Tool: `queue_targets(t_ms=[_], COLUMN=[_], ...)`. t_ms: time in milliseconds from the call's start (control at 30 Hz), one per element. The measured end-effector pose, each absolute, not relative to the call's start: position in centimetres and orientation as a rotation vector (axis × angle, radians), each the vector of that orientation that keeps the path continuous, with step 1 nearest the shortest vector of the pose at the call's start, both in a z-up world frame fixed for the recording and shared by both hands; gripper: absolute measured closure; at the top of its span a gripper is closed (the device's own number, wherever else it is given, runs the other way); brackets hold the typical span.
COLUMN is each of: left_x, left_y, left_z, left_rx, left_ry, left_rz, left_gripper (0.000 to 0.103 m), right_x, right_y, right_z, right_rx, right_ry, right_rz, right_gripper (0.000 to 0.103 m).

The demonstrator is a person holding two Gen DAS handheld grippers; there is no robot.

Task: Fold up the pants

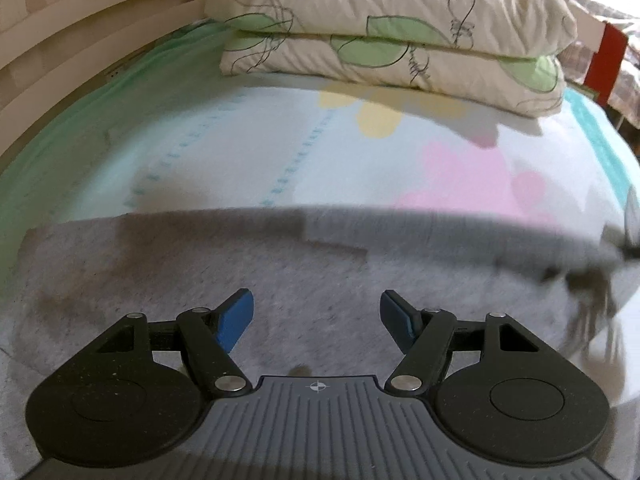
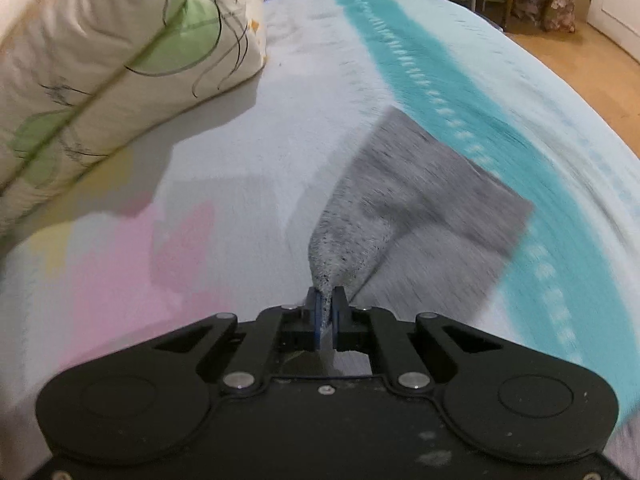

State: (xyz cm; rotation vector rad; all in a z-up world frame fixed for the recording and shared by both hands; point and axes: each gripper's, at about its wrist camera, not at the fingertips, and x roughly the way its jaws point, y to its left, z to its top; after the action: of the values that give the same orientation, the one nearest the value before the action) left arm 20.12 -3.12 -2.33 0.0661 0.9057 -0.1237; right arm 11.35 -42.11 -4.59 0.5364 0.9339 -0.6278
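Note:
Grey pants (image 1: 200, 264) lie flat across the bed in the left wrist view, under and ahead of my left gripper (image 1: 317, 312), which is open and empty just above the fabric. In the right wrist view my right gripper (image 2: 327, 300) is shut on a pinched edge of the grey pants (image 2: 420, 184). That part of the fabric is lifted and stretches away from the jaws over the teal stripe. The picture is blurred by motion.
Two stacked floral pillows (image 1: 392, 28) lie at the head of the bed; they also show in the right wrist view (image 2: 100, 64). The bed sheet (image 1: 240, 152) is pale with teal, pink and yellow patches. A wooden headboard (image 1: 60, 40) is at left. Wooden floor (image 2: 592, 72) lies beyond the bed's right edge.

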Motion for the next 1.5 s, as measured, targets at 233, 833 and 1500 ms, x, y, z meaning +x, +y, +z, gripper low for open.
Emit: queue_targets(t_ms=[233,833,1500], left_x=[22.3,26.2,22.9], left_y=[-5.0,-2.8,-6.1], left_z=[-1.4,-7.7,-3.1], left_rx=[0.024,-0.131,-0.001], left_ry=[0.91,1.065,0.889], left_rz=[-0.128,0.058,0.061], left_gripper=[0.034,0.034,0.095], right_x=[1.1,-0.5,-0.7], right_y=[-38.0,-34.7,-35.2], right_z=[-5.9,-8.9,-8.6], right_rx=[0.625,0.459,0.484], right_ry=[0.876,0.757,0.755], right_rz=[-0.602,-0.56,-0.552], right_gripper=[0.097,0.096,0.095])
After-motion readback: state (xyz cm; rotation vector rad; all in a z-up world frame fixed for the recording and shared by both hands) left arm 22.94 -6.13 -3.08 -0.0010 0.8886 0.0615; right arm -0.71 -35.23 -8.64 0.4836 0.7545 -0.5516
